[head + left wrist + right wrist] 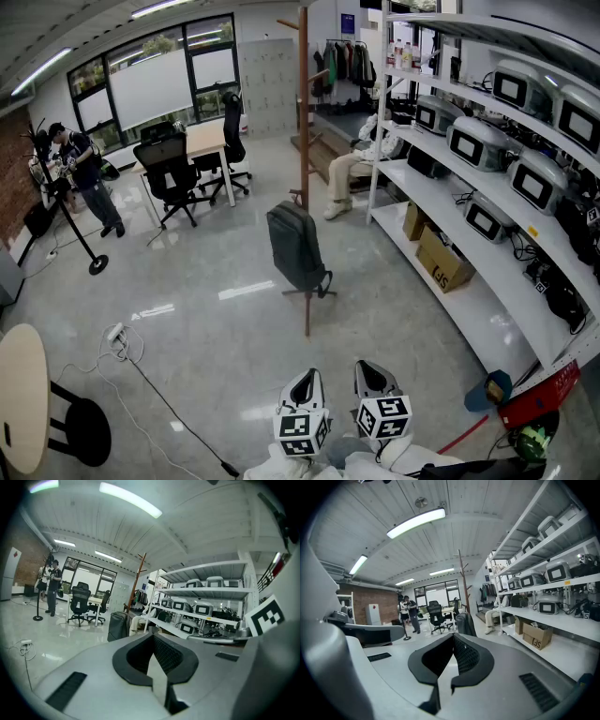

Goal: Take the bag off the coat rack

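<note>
- Backpack (pixel 296 248) is the thing we want. It is dark gray. We start with our tongs, though.
- Our left gripper (pixel 304 377) has its jaws pressed together, with nothing in them.
- Our right gripper (pixel 372 368) is closed and empty too. Both sit side by side, low and near our body.
- Shiny floor (pixel 216 319) lies between us and the backpack, so we are well apart from it.
- It hangs low on the wooden coat rack (pixel 303 112), in front of the pole. We cannot tell which peg holds it.
- To do this step well, we think we should walk straight up and keep away from the white shelves (pixel 441 202) on the right.
- We should spread the jaws wide before we reach and find the top handle or a strap. Then we should lift up first so it slips off. If we pull sideways, the rack might tip.
</note>
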A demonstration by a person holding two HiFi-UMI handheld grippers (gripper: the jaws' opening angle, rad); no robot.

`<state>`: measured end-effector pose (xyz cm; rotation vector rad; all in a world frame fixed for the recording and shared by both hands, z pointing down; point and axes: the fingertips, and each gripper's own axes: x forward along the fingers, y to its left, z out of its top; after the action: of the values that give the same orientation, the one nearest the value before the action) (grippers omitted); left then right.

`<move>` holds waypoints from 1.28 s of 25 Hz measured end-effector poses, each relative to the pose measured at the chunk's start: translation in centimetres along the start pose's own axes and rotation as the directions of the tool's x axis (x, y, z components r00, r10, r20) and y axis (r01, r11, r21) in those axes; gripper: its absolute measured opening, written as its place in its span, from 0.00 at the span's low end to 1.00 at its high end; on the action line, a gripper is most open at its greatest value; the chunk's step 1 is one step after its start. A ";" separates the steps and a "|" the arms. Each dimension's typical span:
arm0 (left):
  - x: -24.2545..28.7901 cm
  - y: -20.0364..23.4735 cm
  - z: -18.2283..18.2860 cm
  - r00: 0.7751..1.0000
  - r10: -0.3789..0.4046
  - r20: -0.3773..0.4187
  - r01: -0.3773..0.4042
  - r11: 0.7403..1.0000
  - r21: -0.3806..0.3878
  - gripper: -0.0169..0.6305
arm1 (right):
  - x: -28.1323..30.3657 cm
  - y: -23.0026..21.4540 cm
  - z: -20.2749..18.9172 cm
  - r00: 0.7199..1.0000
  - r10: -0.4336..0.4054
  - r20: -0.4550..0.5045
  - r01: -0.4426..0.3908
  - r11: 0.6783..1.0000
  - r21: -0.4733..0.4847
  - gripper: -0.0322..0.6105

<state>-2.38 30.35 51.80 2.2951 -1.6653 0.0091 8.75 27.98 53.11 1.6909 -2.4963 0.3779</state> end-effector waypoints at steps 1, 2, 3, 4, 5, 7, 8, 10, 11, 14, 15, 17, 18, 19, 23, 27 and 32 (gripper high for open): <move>0.3 0.1 0.0 1.000 0.001 -0.002 -0.001 1.000 0.000 0.03 | 0.3 -0.1 0.1 1.000 0.001 0.001 -0.001 1.000 0.000 0.07; 0.5 0.3 0.0 1.000 0.002 -0.004 -0.002 1.000 0.000 0.03 | 0.6 -0.1 0.1 1.000 0.002 0.003 -0.002 1.000 -0.001 0.07; 0.9 0.4 -0.1 1.000 0.003 -0.006 -0.003 1.000 0.000 0.03 | 1.0 -0.1 0.2 1.000 0.002 0.004 -0.002 1.000 -0.001 0.07; 1.2 0.6 0.0 1.000 0.002 -0.008 -0.002 1.000 0.001 0.03 | 1.4 -0.2 0.3 1.000 0.003 0.006 -0.003 1.000 -0.001 0.07; 1.6 0.7 0.0 1.000 0.002 -0.008 -0.002 1.000 0.002 0.03 | 1.8 -0.3 0.4 1.000 0.003 0.007 -0.003 1.000 0.000 0.07; 2.5 0.9 0.1 1.000 0.003 -0.008 -0.003 1.000 0.003 0.03 | 2.8 -0.8 0.5 1.000 0.006 0.008 -0.006 1.000 0.003 0.07; 3.1 1.0 0.1 1.000 0.007 -0.008 -0.007 1.000 0.002 0.03 | 3.3 -1.1 0.5 1.000 0.009 0.007 -0.009 1.000 0.006 0.07; 4.3 1.4 0.2 1.000 0.019 -0.008 -0.019 1.000 0.000 0.03 | 4.5 -1.7 0.7 1.000 0.016 0.005 -0.016 1.000 0.013 0.07; 4.9 1.5 0.4 1.000 0.025 -0.007 -0.025 1.000 0.001 0.03 | 5.1 -2.0 0.9 1.000 0.020 0.005 -0.020 1.000 0.015 0.07; 6.7 2.1 1.2 0.999 0.038 0.007 -0.038 0.999 0.007 0.03 | 7.0 -2.6 1.8 0.999 0.039 0.012 -0.039 0.999 0.006 0.07; 7.4 2.3 1.6 0.999 0.043 0.012 -0.043 0.999 0.009 0.03 | 7.8 -2.8 2.1 0.999 0.046 0.013 -0.046 0.999 0.002 0.07; 9.0 2.7 2.0 0.998 0.054 0.013 -0.054 0.999 0.007 0.03 | 9.4 -3.3 2.5 0.998 0.056 0.007 -0.056 0.998 0.002 0.07; 9.7 2.9 2.3 0.998 0.059 0.011 -0.059 0.998 0.006 0.03 | 10.3 -3.6 2.7 0.998 0.060 0.004 -0.060 0.998 0.006 0.07; 10.4 3.1 2.5 0.998 0.063 0.010 -0.063 0.998 0.006 0.03 | 11.1 -3.8 3.0 0.998 0.065 0.002 -0.065 0.998 0.008 0.07; 13.3 3.8 3.5 0.997 0.080 0.015 -0.080 0.997 0.002 0.03 | 14.2 -4.7 4.1 0.996 0.092 -0.001 -0.092 0.996 -0.002 0.07; 16.4 4.2 4.2 0.996 0.088 0.019 -0.088 0.996 0.000 0.03 | 17.0 -6.1 5.0 0.994 0.108 0.000 -0.108 0.994 0.002 0.07; 19.8 4.3 5.0 0.996 0.087 0.008 -0.087 0.996 0.009 0.03 | 20.0 -8.2 6.1 0.994 0.106 -0.001 -0.106 0.994 0.022 0.07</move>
<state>-0.81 9.57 51.70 2.2302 -1.7719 0.0277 9.13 5.53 52.91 1.5688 -2.5972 0.4176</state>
